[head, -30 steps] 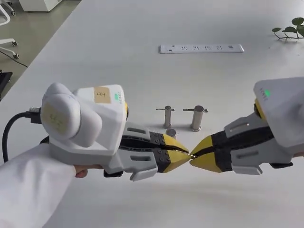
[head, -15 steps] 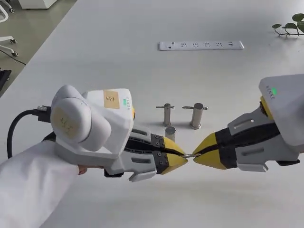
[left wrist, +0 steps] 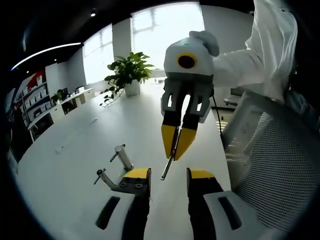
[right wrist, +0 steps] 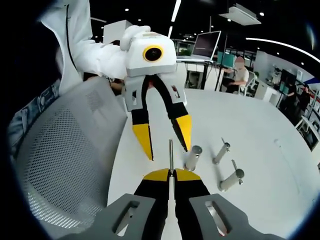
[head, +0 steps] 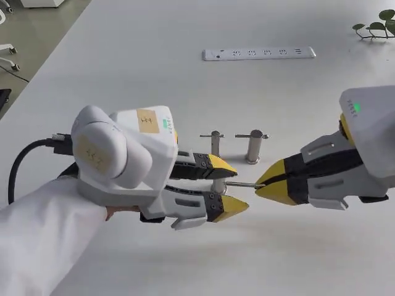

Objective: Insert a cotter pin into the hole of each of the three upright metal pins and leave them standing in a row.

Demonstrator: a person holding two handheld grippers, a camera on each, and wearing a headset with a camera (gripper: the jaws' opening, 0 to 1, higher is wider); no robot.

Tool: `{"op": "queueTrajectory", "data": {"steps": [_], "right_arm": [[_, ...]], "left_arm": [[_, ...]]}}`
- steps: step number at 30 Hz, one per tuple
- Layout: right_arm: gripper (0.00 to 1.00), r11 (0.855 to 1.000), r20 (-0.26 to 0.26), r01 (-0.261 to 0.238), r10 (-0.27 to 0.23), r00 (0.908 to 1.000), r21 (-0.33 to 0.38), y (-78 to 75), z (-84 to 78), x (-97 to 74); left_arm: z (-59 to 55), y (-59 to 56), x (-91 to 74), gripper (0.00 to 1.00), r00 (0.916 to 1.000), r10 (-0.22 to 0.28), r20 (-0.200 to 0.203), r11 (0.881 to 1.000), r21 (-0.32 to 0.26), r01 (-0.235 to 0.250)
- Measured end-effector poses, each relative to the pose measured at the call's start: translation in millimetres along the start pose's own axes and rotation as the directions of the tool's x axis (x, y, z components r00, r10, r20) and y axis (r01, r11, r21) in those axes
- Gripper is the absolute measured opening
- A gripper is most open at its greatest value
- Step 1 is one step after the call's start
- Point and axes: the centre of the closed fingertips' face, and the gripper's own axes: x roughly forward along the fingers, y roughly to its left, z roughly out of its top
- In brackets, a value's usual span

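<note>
Two upright metal pins (head: pixel 215 143) (head: pixel 254 147) stand side by side on the white table (head: pixel 123 68), each with a cotter pin through its top. A third, bare metal pin (right wrist: pixel 192 157) stands nearer me, half hidden between the jaws of my left gripper (head: pixel 241 188), which is open around it. My right gripper (head: pixel 258 184) is shut on a thin cotter pin (head: pixel 241 184). The cotter pin lies level and points at the bare pin's top, between the left jaws. In the left gripper view the cotter pin (left wrist: pixel 167 167) hangs from the right gripper (left wrist: pixel 175 150).
A white power strip (head: pixel 259 53) lies at the back of the table, and plant leaves (head: pixel 376 29) show at the far right corner. A black cable (head: pixel 24 163) trails from the left gripper. A mesh chair (left wrist: pixel 270 150) stands behind me.
My left gripper has opened and let go of the cotter pin, which both grippers held tip to tip before. The right gripper keeps it and has risen slightly.
</note>
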Motion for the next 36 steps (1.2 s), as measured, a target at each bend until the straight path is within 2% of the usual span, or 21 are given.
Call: {"op": "queueTrajectory", "data": {"steps": [3, 7, 10, 14, 18, 23, 25, 28, 36], "right_arm": [[0.00, 0.999, -0.016, 0.024, -0.023, 0.9996, 0.027, -10.7, -4.7, 2.0], [0.00, 0.998, -0.046, 0.051, -0.049, 0.9977, 0.041, -18.9, -10.2, 4.4], [0.00, 0.997, -0.073, 0.068, -0.064, 0.9953, 0.049, -26.7, -19.1, 6.5], [0.00, 0.996, -0.096, 0.064, -0.059, 0.9937, 0.057, -32.5, -25.6, 9.6], [0.00, 0.997, -0.112, 0.058, -0.052, 0.9924, 0.051, -32.0, -26.7, 13.1], [0.00, 0.998, -0.117, 0.041, -0.035, 0.9925, 0.042, -32.7, -25.8, 17.3], [0.00, 0.999, -0.119, 0.034, -0.029, 0.9924, 0.035, -32.0, -23.8, 19.4], [0.00, 0.999, -0.122, 0.024, -0.020, 0.9923, 0.029, -32.7, -24.1, 20.3], [0.00, 1.000, -0.124, 0.007, -0.005, 0.9922, 0.014, -30.3, -19.9, 26.9]], "left_arm": [[-3.7, 17.2, -1.6, 0.31, 0.9970, 0.077, 0.000, 0.997, -0.014, -0.077], [-16.3, 32.4, -0.4, 0.32, 0.9903, 0.137, -0.022, 0.990, -0.026, -0.138], [-24.6, 33.7, 2.3, 0.32, 0.9905, 0.133, -0.035, 0.990, -0.052, -0.135], [-36.8, 35.4, 7.4, 0.31, 0.9891, 0.136, -0.057, 0.987, -0.073, -0.140], [-47.0, 36.9, 12.6, 0.29, 0.9890, 0.130, -0.071, 0.983, -0.120, -0.138], [-52.7, 35.3, 19.5, 0.21, 0.9919, 0.105, -0.072, 0.983, -0.144, -0.114], [-54.0, 35.2, 20.5, 0.12, 0.9928, 0.094, -0.074, 0.982, -0.155, -0.105], [-51.9, 36.6, 21.7, 0.12, 0.9945, 0.088, -0.058, 0.981, -0.168, -0.096], [-52.9, 37.4, 22.4, 0.11, 0.9957, 0.076, -0.053, 0.982, -0.171, -0.084]]}}
